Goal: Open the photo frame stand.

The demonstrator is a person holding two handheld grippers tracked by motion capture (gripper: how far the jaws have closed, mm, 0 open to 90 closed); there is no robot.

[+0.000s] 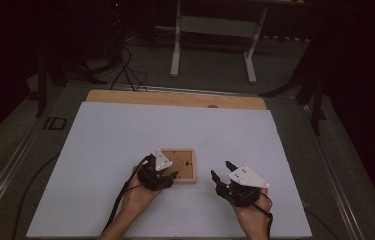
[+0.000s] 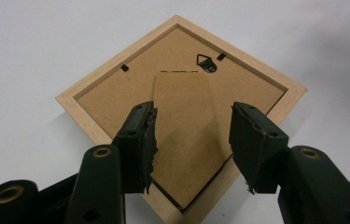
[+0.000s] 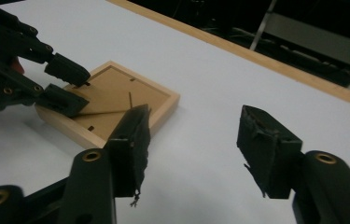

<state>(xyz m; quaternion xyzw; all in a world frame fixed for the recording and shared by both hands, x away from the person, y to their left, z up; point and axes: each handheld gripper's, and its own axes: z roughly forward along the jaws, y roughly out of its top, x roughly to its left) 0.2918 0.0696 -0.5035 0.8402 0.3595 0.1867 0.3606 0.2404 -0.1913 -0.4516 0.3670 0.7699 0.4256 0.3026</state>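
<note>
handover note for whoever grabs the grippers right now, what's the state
Left gripper: jaws open, over the near corner of the picture frame, straddling its cardboard stand flap; holding nothing.
Right gripper: open, empty, over bare table to the right of the frame.
Frame lies face down, back up, near the table's middle. Black clips and hanger sit in place.
Done: back panel not yet removed. Left: probably working on the back.

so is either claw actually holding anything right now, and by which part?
Nothing is held. The left claw stands open over the picture frame, astride its back stand. The right claw is open over bare table.
</note>
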